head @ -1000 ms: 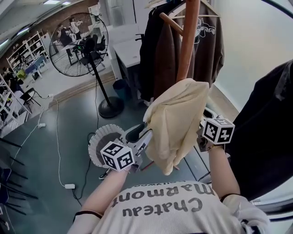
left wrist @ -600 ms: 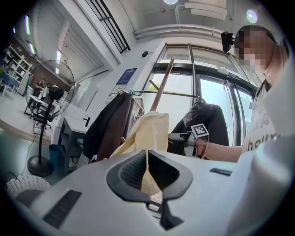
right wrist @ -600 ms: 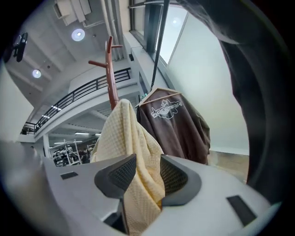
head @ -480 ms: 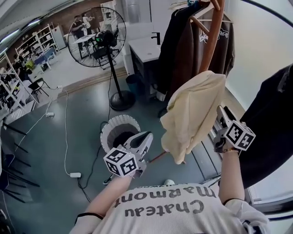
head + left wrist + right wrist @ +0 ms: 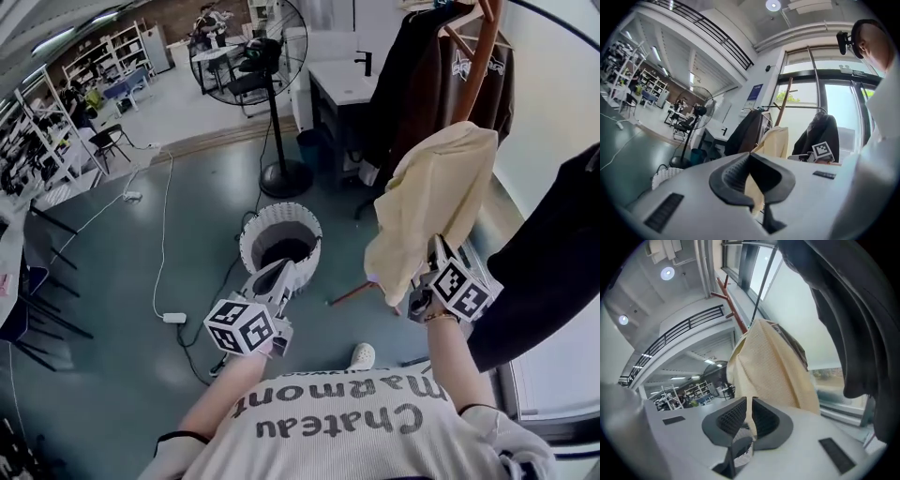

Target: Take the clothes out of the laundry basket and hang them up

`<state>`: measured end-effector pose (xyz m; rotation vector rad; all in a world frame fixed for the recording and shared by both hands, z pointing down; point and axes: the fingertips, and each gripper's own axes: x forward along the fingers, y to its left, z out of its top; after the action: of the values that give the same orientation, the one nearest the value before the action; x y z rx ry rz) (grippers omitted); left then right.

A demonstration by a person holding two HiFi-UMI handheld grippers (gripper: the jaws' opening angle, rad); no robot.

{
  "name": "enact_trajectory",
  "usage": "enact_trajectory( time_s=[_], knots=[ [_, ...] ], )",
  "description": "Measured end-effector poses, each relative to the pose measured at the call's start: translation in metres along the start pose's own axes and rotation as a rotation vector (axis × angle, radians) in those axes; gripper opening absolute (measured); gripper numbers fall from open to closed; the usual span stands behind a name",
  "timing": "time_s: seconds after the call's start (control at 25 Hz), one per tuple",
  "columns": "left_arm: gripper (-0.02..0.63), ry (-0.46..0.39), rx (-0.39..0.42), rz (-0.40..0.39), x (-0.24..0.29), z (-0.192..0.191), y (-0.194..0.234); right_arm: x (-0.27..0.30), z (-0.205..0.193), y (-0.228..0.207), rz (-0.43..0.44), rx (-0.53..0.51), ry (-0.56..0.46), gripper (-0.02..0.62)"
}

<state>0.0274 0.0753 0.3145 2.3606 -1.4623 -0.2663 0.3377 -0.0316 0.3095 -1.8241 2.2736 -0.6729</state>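
At the lower edge of the cream garment (image 5: 433, 202), which hangs draped on the wooden coat rack (image 5: 483, 56), the right gripper (image 5: 749, 401) has just been closing its jaws and pinches a fold of the cloth between them. The left gripper (image 5: 750, 157) is closed and empty (the cloth shows only behind it), beside the white laundry basket (image 5: 247, 246). A dark coat (image 5: 553, 253) hangs close at the right; bare floor (image 5: 94, 281) opens leftward.

Open workshop hall: stocked shelving racks (image 5: 111, 58) beyond the pedestal fan (image 5: 265, 52), bare grey floor (image 5: 94, 272) around it.
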Motion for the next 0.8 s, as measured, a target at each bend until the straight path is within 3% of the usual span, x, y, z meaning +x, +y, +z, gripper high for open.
enact_trajectory(
  time_s=[0.16,0.4,0.68,0.8],
  knots=[
    [0.009,-0.033,-0.006,0.096,-0.045,0.007,0.026,0.007,-0.046,0.07,0.125,-0.018,0.088,0.051],
    [0.009,-0.061,0.017,0.224,-0.084,0.004,0.033,0.005,-0.073,0.144,0.313,-0.087,0.168,0.051],
    [0.009,-0.106,-0.008,0.359,-0.094,0.004,0.037,0.008,-0.08,0.193,0.518,-0.189,0.219,0.051],
    [0.009,-0.113,-0.027,0.382,-0.091,0.007,0.026,0.002,-0.074,0.205,0.576,-0.222,0.243,0.051]
  ],
)
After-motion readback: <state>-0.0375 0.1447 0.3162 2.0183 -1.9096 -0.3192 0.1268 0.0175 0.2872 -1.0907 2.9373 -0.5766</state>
